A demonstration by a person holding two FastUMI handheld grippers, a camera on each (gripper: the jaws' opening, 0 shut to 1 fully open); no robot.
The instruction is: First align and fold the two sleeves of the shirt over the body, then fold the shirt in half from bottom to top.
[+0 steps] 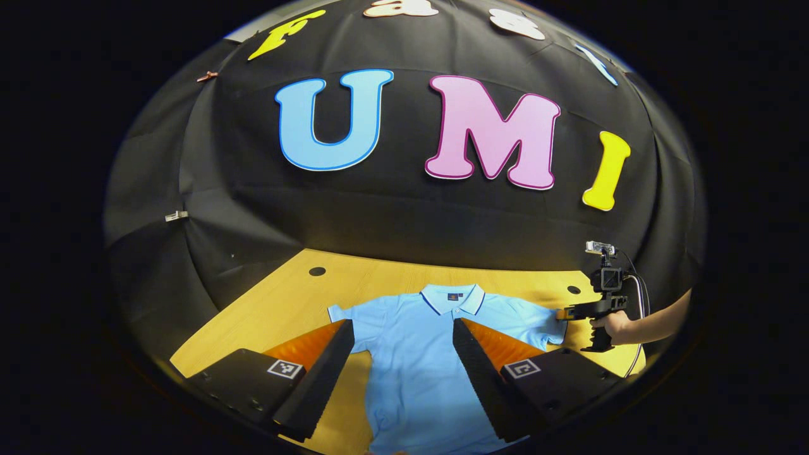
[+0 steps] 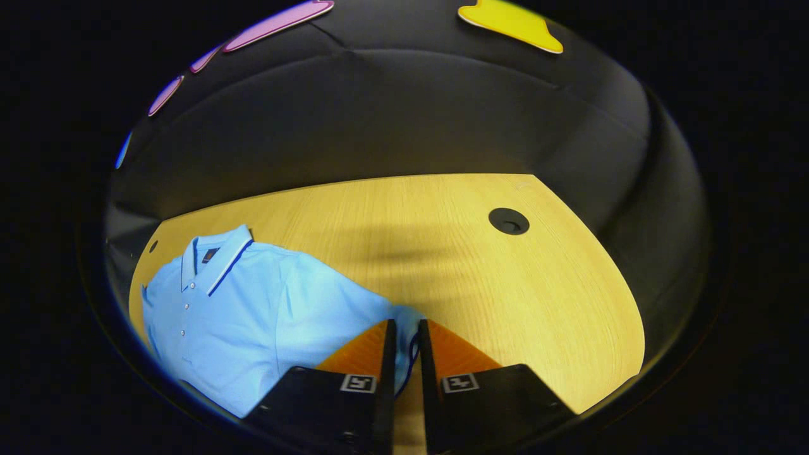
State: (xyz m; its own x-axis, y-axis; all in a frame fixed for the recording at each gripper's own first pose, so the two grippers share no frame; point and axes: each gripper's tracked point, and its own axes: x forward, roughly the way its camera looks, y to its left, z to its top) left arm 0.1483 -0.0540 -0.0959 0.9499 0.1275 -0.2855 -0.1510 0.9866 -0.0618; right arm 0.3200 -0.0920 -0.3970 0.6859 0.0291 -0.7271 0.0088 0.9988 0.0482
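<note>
the right gripper [image 2: 405,338] is seen at the bottom centre of the right gripper view with its two fingers drawn close together, and the edge of the right sleeve [image 2: 404,328] of the shirt [image 2: 253,303] is pinched in the narrow gap between them, so it is taken as closed on that sleeve. in the left gripper view the same gripper [image 1: 562,314] is found at the right of the frame, held by a hand [image 1: 612,325], its tips touching the end of the sleeve at the shirt's edge. the left gripper [image 1: 402,332] is shown at the bottom of the left gripper view with its fingers spread wide apart; nothing is held between them, and the shirt's body is seen in the gap. the light blue polo shirt is laid flat, front up, on the wooden table [image 2: 505,291], with its collar [image 1: 453,297] turned toward the top of the frame and both short sleeves spread outward. in the left gripper view the shirt is placed at the lower centre; in the right gripper view it is placed at the lower left. a dark round hole [image 2: 509,221] in the table top is noted at the upper right of the right gripper view, well apart from the shirt.
</note>
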